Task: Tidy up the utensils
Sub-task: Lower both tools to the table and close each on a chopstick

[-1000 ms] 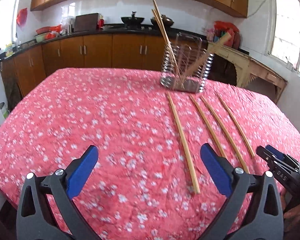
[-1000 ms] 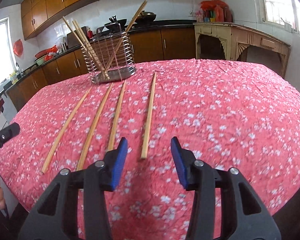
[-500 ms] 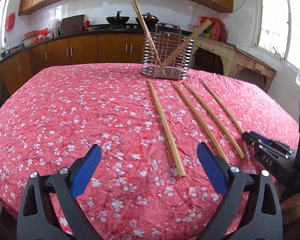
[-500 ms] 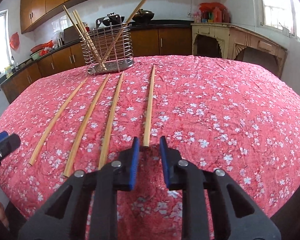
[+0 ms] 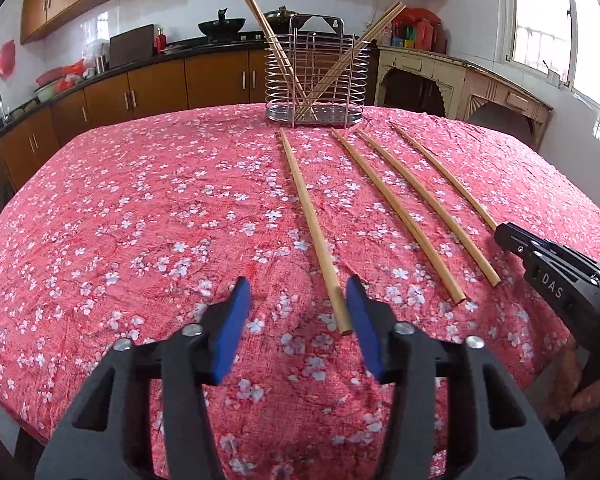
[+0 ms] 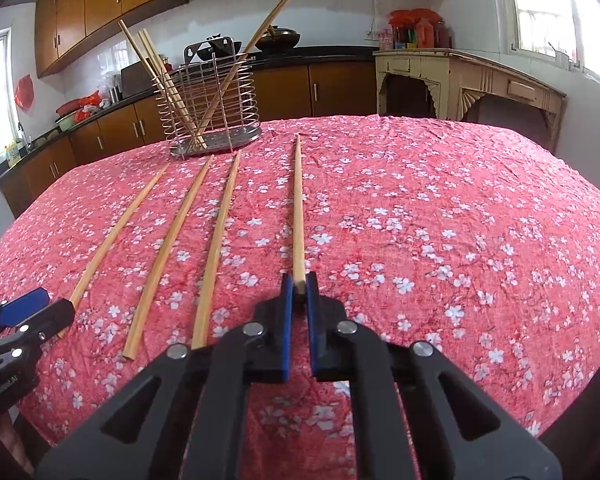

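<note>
Several wooden chopsticks lie side by side on the pink flowered tablecloth (image 5: 140, 220), pointing at a wire utensil holder (image 5: 317, 76) that holds three more. My left gripper (image 5: 298, 300) is open, its jaws half closed around the near end of the leftmost chopstick (image 5: 308, 216), which lies against the right finger. My right gripper (image 6: 299, 286) is shut on the near end of the rightmost chopstick (image 6: 298, 200), which still lies on the cloth. The right gripper also shows in the left wrist view (image 5: 540, 256). The holder shows in the right wrist view (image 6: 210, 108).
Two chopsticks (image 6: 220, 236) lie between the gripped ones. The table's front edge is close under both grippers. Kitchen cabinets (image 5: 160, 84) and a cream side table (image 6: 472, 84) stand behind the table.
My right gripper moved forward and closed on the rightmost chopstick's end. My left gripper moved right and forward to the leftmost chopstick and its jaws narrowed around it.
</note>
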`<control>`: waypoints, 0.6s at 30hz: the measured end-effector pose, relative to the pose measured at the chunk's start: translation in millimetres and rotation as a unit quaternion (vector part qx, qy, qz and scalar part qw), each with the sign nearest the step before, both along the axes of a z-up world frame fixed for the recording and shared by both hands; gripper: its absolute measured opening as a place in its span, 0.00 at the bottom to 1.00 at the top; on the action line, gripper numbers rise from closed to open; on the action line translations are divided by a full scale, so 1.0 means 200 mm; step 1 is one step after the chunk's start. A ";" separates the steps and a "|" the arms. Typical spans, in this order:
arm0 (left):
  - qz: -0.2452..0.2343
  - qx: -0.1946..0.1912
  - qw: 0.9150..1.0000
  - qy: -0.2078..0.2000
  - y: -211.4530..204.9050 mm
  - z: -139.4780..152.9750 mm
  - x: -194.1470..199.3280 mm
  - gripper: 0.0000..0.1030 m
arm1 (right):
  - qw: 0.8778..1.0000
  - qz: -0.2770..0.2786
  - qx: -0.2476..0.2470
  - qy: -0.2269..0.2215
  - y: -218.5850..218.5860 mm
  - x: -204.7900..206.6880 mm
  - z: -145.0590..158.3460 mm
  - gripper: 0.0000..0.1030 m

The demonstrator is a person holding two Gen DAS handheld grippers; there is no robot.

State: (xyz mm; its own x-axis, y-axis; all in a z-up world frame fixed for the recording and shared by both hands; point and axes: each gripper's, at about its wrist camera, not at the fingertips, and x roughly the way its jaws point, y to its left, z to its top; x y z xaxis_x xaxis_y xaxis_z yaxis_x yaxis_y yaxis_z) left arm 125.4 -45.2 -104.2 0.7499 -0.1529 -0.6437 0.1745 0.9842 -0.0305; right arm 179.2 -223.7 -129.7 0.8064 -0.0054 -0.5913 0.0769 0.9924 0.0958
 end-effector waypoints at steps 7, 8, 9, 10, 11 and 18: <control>0.008 -0.011 1.000 0.007 0.06 0.01 0.01 0.14 | 1.000 -0.006 0.007 -0.003 0.00 0.00 0.00 0.08; 0.014 -0.010 1.000 0.007 0.08 0.01 0.02 0.14 | 1.000 -0.007 0.007 -0.003 0.00 0.00 0.00 0.08; 0.017 -0.011 1.000 0.008 0.09 0.01 0.02 0.14 | 1.000 -0.009 0.005 -0.003 0.00 0.00 0.00 0.08; 0.019 -0.012 1.000 0.008 0.11 0.01 0.02 0.13 | 1.000 -0.009 0.003 -0.004 0.00 0.00 0.00 0.08; 0.018 -0.013 1.000 0.008 0.12 0.01 0.02 0.13 | 1.000 -0.010 0.002 -0.005 0.00 -0.01 0.00 0.08; -0.008 -0.014 1.000 -0.002 0.11 0.00 -0.03 0.21 | 1.000 -0.009 0.006 -0.004 -0.01 -0.01 0.00 0.08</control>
